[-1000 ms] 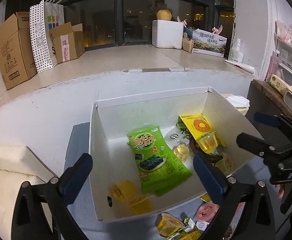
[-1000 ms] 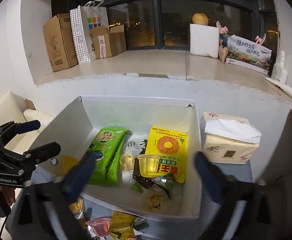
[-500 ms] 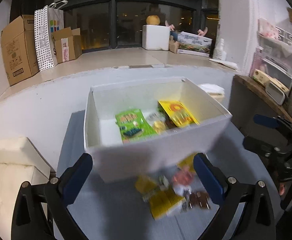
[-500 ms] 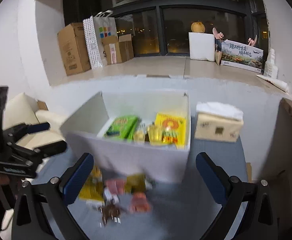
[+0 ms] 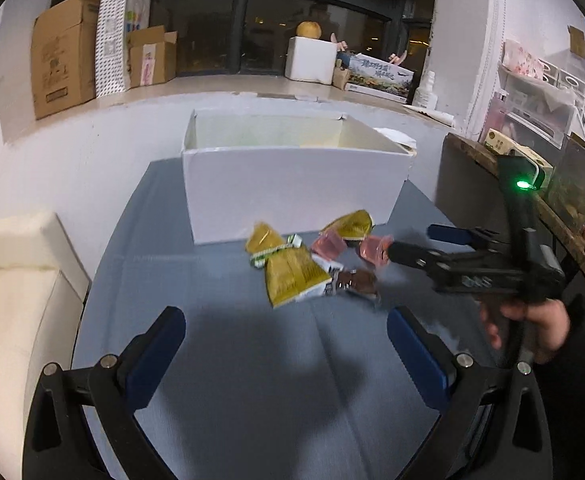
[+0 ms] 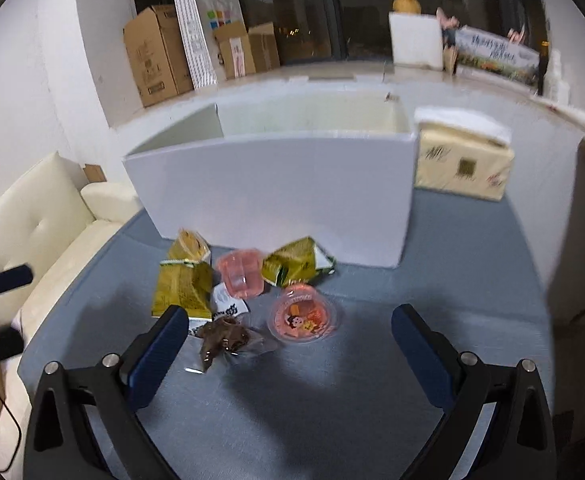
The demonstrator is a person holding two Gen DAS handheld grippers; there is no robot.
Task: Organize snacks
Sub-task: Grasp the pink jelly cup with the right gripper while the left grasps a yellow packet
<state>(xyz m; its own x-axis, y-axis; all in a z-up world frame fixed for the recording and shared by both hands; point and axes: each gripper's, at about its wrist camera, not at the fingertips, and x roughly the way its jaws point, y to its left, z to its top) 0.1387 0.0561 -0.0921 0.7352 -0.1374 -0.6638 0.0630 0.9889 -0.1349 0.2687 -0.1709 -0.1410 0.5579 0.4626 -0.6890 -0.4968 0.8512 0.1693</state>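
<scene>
Right gripper is pointing down at the blue table; its jaws are closing slightly from wide, gripping nothing. A sealed pink jelly cup is lying just ahead between the jaws, a brown snack bag beside the left finger. Two yellow packets and a tipped pink cup are lying farther ahead, before the white box. Left gripper is standing released, empty, the snacks well ahead of its jaws.

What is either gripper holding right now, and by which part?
Nothing. The left gripper is open and empty; the right gripper has its jaws closing on nothing, above the snacks.
</scene>
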